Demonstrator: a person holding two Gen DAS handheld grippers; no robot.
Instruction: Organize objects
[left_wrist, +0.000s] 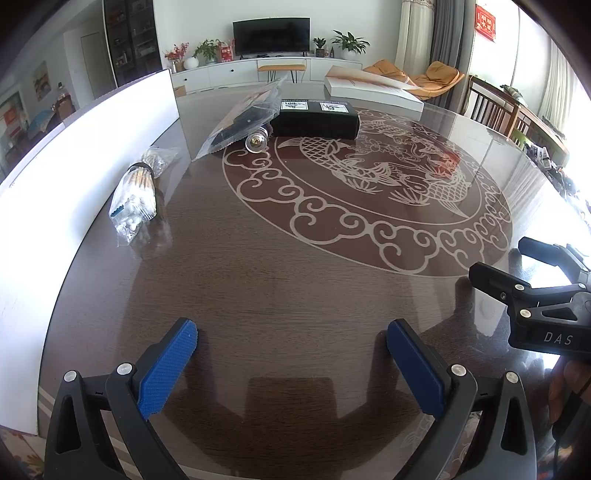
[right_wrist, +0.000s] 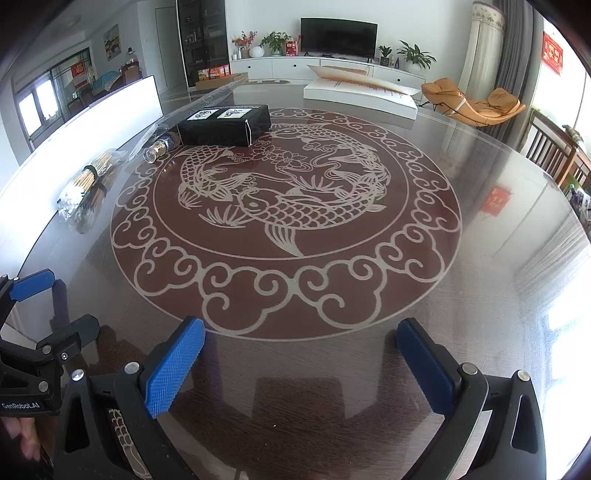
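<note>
television (left_wrist: 271, 36), white cabinet (left_wrist: 229, 75), orange lounger (right_wrist: 476, 103)

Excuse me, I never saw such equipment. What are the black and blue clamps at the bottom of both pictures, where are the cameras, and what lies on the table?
These are two hand-held grippers; a person carries one in each hand. Each picture comes from a camera on one gripper, looking along its fingers: the left gripper and the right gripper. Both are open and hold nothing. On the round table lie a black box, a small glass bottle, a long plastic bag and a bagged bundle of sticks.
</note>
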